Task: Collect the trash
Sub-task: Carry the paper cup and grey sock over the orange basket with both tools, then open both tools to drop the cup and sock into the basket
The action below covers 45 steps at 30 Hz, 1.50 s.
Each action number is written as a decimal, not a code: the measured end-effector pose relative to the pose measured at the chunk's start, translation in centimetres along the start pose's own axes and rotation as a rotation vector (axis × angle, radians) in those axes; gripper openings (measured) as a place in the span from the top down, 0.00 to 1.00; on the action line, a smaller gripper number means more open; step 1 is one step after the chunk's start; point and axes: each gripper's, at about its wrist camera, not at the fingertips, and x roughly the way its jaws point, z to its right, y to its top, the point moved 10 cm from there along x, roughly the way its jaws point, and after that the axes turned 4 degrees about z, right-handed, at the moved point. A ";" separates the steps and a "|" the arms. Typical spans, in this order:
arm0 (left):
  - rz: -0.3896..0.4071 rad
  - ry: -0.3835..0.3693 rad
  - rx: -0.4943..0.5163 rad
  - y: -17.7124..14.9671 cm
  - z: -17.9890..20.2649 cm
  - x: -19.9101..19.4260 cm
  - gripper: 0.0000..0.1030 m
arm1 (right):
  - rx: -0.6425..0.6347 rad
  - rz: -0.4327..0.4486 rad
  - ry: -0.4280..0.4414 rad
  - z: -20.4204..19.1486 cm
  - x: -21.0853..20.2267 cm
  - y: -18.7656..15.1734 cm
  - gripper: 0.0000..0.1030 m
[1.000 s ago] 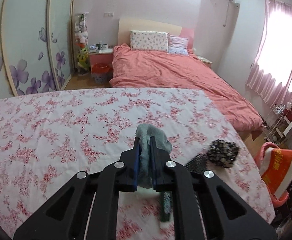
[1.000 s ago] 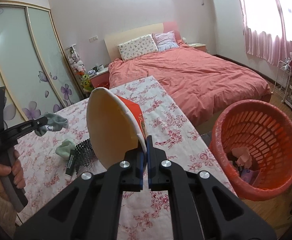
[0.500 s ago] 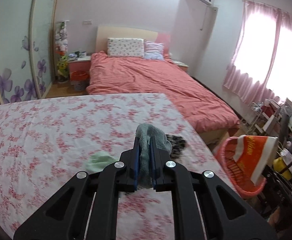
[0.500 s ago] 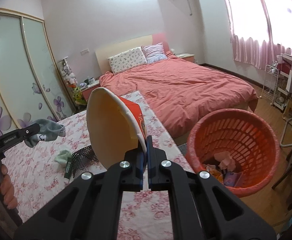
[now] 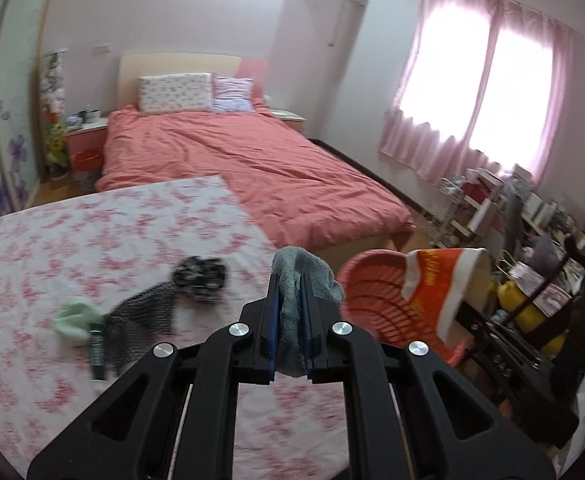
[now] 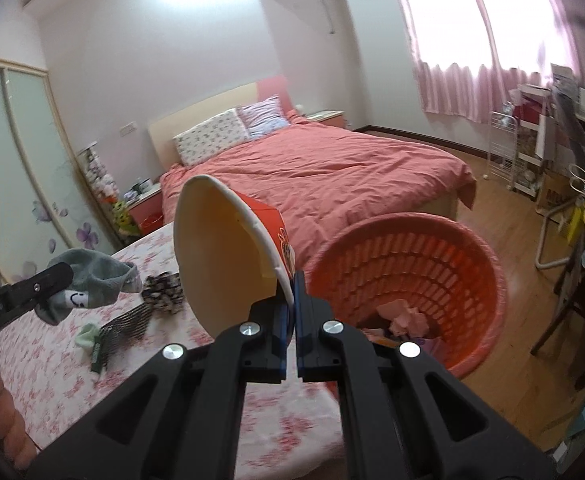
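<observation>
Grey sock (image 5: 292, 304) sits pinched in the left hand-held gripper (image 5: 290, 280), above the table (image 5: 92, 240). Right hand-held gripper (image 6: 293, 280) clamps a paper bowl (image 6: 220, 256) by its rim, with the orange basket (image 6: 420, 264) just beyond it.

basket (image 6: 468, 248) mouth open, cup (image 6: 228, 256) beside

Surface: table (image 5: 32, 248) under a white cloth with pink floral print, near the foot of the bed (image 5: 252, 168).
Items on cloth: 4, grouped close together.
Item 1: pale green cloth (image 5: 77, 320), crumpled.
Item 2: dark tube (image 5: 98, 350), touching the green cloth.
Item 3: black mesh piece (image 5: 140, 322), beside the tube.
Item 4: black-and-white patterned bundle (image 5: 200, 278), at the mesh's far end.
Floor: wood (image 6: 520, 300), carrying 1 red basket (image 6: 488, 312) just off the table's edge.
</observation>
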 end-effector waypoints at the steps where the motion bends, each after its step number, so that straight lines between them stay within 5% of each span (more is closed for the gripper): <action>1: -0.003 -0.016 0.005 0.0 0.8 0.5 0.91 | 0.010 0.001 -0.011 0.8 0.1 0.1 0.96; 15: -0.089 -0.161 0.040 -2.6 9.5 6.1 0.91 | 0.121 -0.013 -0.095 9.2 2.6 0.4 0.96; 25: -0.167 -0.184 0.067 -4.6 13.6 10.5 0.91 | 0.148 -0.045 -0.128 12.4 5.7 0.6 0.96; 31: -0.237 -0.149 0.097 -6.7 14.3 12.6 0.91 | 0.176 -0.099 -0.137 14.2 8.3 -0.1 0.83; 33: -0.261 -0.138 0.100 -7.3 14.3 13.2 0.90 | 0.187 -0.107 -0.137 14.6 8.6 -0.5 0.72; 35: -0.278 -0.131 0.104 -7.7 14.2 13.6 0.86 | 0.197 -0.109 -0.142 15.1 8.7 -0.9 0.66; 39: -0.290 -0.123 0.105 -8.1 13.9 13.9 0.58 | 0.211 -0.113 -0.153 16.0 8.5 -1.3 0.62; 45: -0.292 -0.103 0.109 -8.0 13.0 13.3 0.44 | 0.206 -0.111 -0.163 16.3 7.8 -1.4 0.60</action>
